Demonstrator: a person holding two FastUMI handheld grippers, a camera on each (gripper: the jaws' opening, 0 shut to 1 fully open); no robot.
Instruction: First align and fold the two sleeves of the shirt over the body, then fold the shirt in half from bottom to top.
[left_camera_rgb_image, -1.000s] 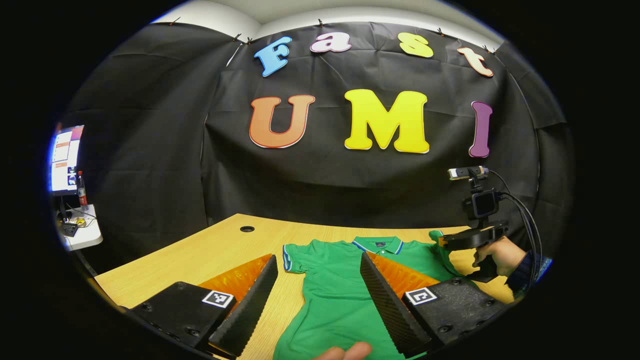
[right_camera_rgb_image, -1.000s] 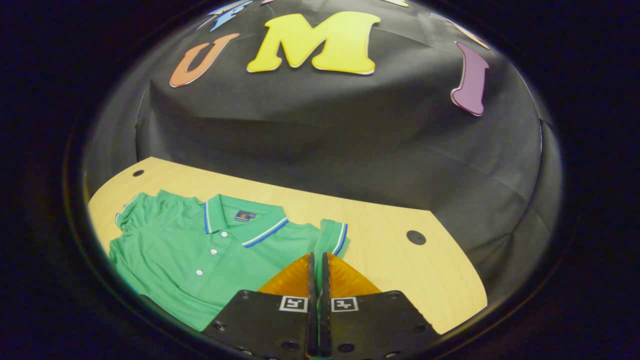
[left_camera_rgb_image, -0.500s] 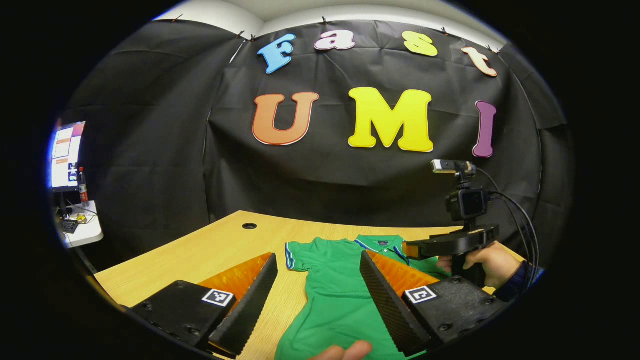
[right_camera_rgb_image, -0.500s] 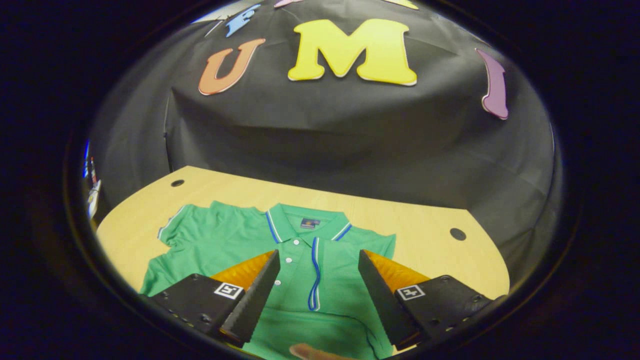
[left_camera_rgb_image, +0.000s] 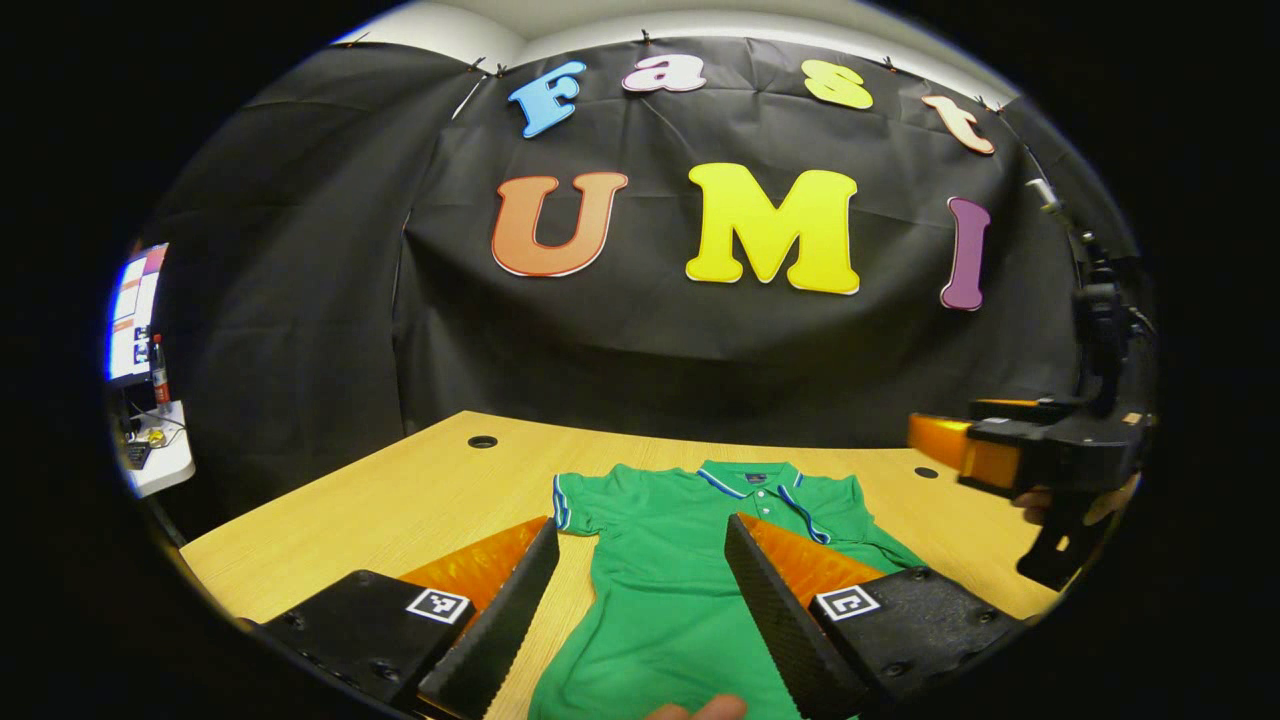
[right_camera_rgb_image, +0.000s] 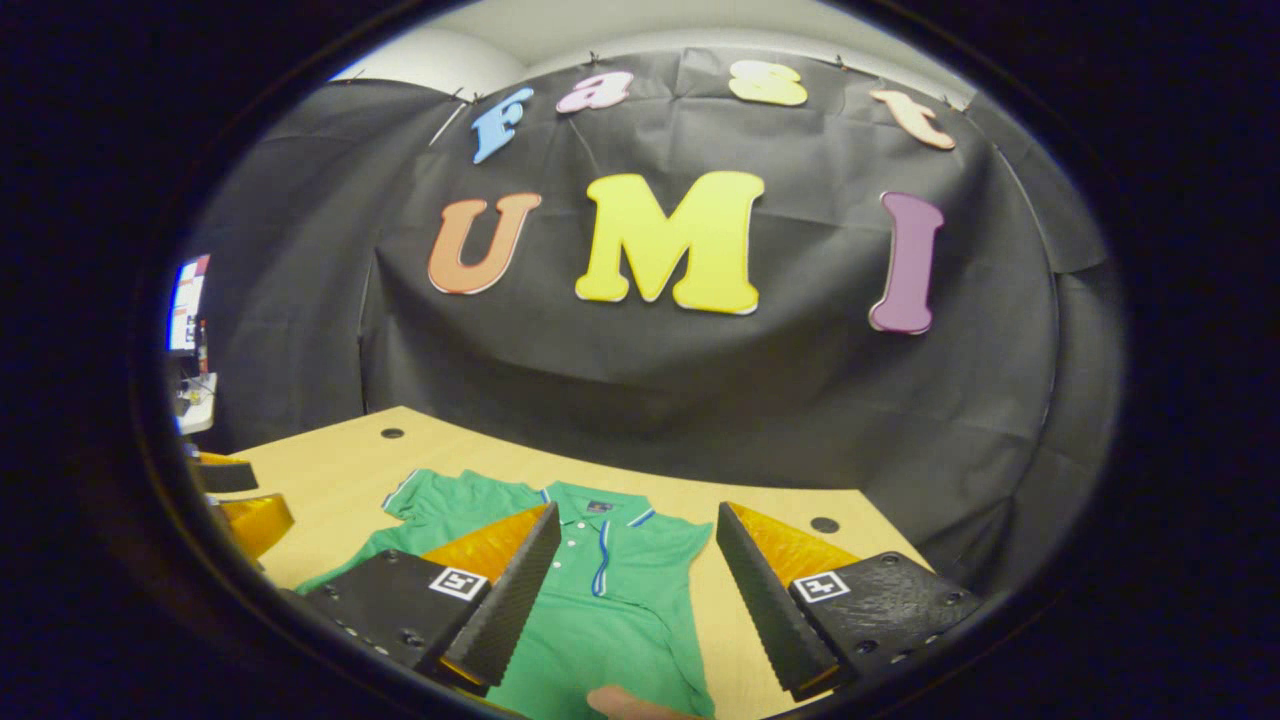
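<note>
A green polo shirt (left_camera_rgb_image: 670, 560) lies flat, collar away from me, on the wooden table (left_camera_rgb_image: 400, 500). Its left sleeve (left_camera_rgb_image: 572, 500) still spreads out to the side. The right sleeve (right_camera_rgb_image: 603, 560) lies folded over the body, its blue-striped cuff running down the chest of the shirt (right_camera_rgb_image: 600, 630). My left gripper (left_camera_rgb_image: 640, 610) stands open, low over the shirt's lower half, holding nothing. My right gripper (right_camera_rgb_image: 635, 600) is open too, above the shirt's right side. In the left gripper view the right gripper (left_camera_rgb_image: 1040, 460) hangs in a hand, raised at the right. The left gripper (right_camera_rgb_image: 240, 510) shows at the right gripper view's left edge.
The table has round cable holes (left_camera_rgb_image: 482, 441) at the far left and far right (right_camera_rgb_image: 824, 524). A monitor (left_camera_rgb_image: 130, 310) and a bottle (left_camera_rgb_image: 157, 370) stand on a white desk off to the left. A person's fingertip (left_camera_rgb_image: 700, 708) pokes in at the bottom edge.
The right gripper carried the right sleeve over the body, opened and let it go, then lifted away to the right. The left gripper barely moved.
</note>
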